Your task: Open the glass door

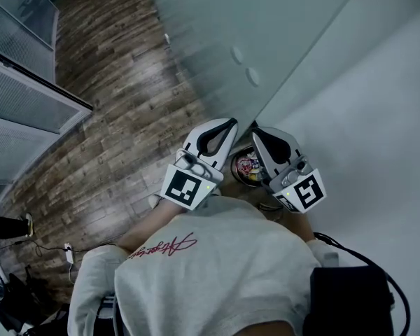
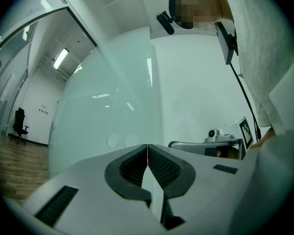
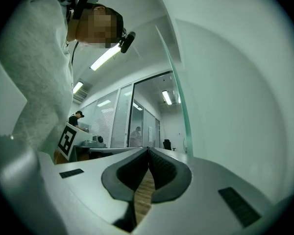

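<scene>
Clenching nothing, left gripper (image 2: 147, 147) and right gripper (image 3: 148, 152) near glass door (image 1: 217, 33); right gripper view alone shows bystander (image 3: 78, 117).

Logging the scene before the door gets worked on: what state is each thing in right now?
left claw, shut, nothing in it
right claw, shut, nothing in it
glass door, frosted, untouched; free edge exposed, seems ajar
ceiling light, lit
</scene>
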Available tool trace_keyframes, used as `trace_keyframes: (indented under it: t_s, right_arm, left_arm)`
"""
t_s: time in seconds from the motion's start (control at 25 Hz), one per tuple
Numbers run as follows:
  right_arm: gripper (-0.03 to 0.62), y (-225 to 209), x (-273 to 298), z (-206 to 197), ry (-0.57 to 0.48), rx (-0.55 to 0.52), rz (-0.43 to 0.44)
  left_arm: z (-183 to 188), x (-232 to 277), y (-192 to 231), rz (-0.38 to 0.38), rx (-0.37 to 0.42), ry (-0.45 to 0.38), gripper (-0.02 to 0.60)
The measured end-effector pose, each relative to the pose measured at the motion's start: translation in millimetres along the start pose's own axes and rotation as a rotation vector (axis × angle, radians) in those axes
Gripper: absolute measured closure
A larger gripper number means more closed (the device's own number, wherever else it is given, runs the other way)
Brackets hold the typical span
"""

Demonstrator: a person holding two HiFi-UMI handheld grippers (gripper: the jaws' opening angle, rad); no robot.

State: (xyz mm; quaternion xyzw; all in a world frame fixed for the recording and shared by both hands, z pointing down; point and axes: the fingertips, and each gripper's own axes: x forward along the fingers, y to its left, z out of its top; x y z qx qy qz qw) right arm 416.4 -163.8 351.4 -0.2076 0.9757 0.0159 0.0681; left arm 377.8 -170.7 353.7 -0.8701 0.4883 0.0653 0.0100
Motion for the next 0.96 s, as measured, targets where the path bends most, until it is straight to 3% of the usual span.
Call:
trace_keyframes:
  t_s: [0.96]
  right_arm:
    - [0.577, 1.1, 8.8, -5.3, 0.030, -0.048, 0.007]
  left_arm:
    - [2.3, -10.6, 10.4, 0.053, 0.008, -0.028, 0.565]
